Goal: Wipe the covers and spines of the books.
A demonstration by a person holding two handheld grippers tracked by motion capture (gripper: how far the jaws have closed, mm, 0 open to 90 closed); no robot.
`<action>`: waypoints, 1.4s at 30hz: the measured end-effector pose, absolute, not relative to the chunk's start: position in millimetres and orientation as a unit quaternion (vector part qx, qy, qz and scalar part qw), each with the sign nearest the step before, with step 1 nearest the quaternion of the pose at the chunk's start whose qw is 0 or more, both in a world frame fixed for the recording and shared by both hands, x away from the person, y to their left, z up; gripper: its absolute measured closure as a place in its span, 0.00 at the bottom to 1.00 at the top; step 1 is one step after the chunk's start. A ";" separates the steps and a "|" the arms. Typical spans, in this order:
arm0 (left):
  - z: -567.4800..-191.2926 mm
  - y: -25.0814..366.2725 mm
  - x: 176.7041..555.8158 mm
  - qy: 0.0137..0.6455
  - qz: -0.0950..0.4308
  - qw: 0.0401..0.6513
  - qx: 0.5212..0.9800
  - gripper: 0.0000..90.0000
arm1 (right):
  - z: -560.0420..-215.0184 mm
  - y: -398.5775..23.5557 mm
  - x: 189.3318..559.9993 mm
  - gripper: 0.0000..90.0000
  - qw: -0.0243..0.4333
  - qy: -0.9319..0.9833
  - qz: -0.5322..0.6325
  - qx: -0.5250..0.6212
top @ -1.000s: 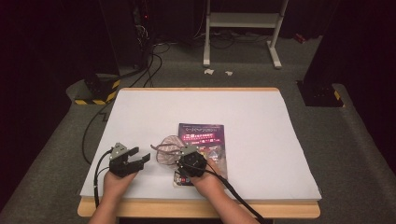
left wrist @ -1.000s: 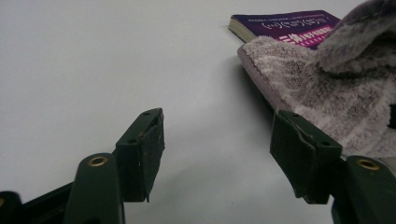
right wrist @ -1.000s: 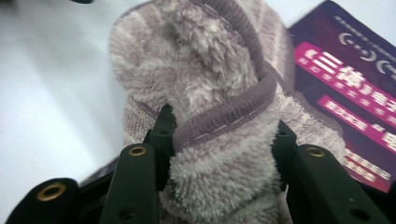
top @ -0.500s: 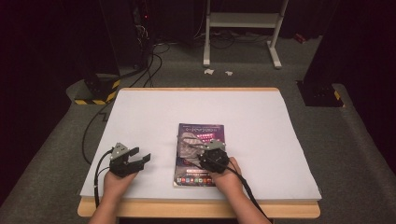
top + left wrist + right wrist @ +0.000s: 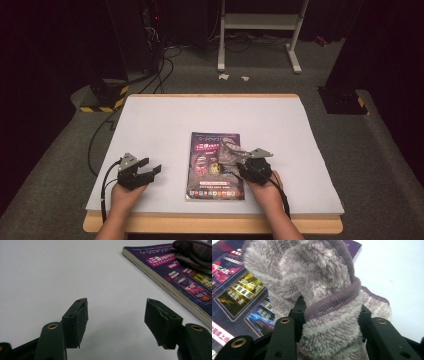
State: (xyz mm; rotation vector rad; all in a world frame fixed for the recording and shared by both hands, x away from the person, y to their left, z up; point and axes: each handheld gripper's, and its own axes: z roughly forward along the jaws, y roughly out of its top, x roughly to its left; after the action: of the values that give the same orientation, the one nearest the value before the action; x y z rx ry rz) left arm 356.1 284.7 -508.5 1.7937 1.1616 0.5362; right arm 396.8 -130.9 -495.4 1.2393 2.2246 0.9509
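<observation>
- Jaws of our right gripper [image 5: 329, 312] clamp a fuzzy grey-purple sock [image 5: 319, 287], one pad each side of the bunched fabric; ribbed cuff band crosses betw. them.
- Sock sits partly on the book [image 5: 234, 297], w/ one edge spilling past it onto the white table [image 5: 397, 272].
- High view: right gripper [image 5: 248, 170] at book's [image 5: 207, 170] right edge, sock [image 5: 231, 153] on the cover's right half, just ahead of the jaws.
- Our left gripper [image 5: 116, 322] is wide open w/ nothing betw. the pads, only bare table [image 5: 50, 272] under it.
- High view: left gripper [image 5: 145, 172] sits near the table's front-left, well apart from the book, pointing twd. it.
- Book has a dark purple cover, lies flat approx. mid-table [image 5: 210, 112], nearer our side.
</observation>
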 end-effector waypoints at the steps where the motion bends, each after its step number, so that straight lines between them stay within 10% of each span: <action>1: -508.5 284.7 356.2 0.470 0.218 0.451 0.727 0.40 | -495.6 -131.7 395.7 0.64 0.211 0.799 0.342 0.448; 42: -508.7 284.6 357.0 0.473 0.216 0.449 0.727 0.40 | -489.9 -65.2 471.2 0.63 0.248 0.809 0.299 0.441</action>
State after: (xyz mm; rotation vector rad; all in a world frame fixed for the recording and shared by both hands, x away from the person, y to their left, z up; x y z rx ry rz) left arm 357.0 284.6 -508.7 1.7981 1.1698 0.5334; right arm 471.2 -65.2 -489.9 1.2027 2.2056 0.8154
